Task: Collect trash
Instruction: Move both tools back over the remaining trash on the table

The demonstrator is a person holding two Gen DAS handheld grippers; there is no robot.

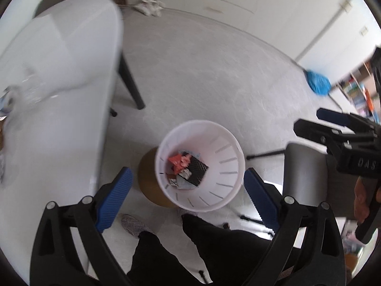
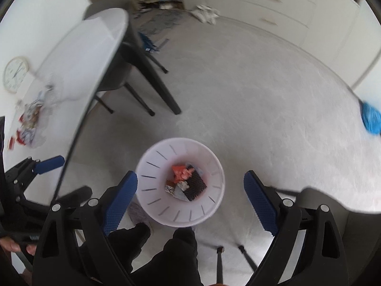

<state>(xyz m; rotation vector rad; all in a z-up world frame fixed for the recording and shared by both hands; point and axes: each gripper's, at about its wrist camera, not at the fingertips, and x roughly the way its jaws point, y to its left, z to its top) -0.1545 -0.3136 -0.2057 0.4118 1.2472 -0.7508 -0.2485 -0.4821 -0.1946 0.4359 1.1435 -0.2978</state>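
Observation:
A white slotted waste bin [image 1: 228,157] stands on the floor beside the table, straight below both grippers. Inside it lie a red wrapper [image 1: 178,161], a black mesh piece [image 1: 197,172] and some silvery scraps. My left gripper [image 1: 188,197] hangs over the bin, open, with nothing between its blue pads. My right gripper [image 2: 190,202] is also open and empty above the same bin [image 2: 154,174]. More crumpled wrappers [image 2: 28,119] lie on the white table [image 2: 83,59]. The right gripper [image 1: 319,124] shows at the right edge of the left wrist view.
Black table legs [image 2: 154,76] and a chair stand behind the bin. A person's dark-trousered legs [image 2: 181,250] are just in front of it. A blue bag [image 2: 371,119] lies on the floor at the right. A wall clock [image 2: 15,74] lies on the table.

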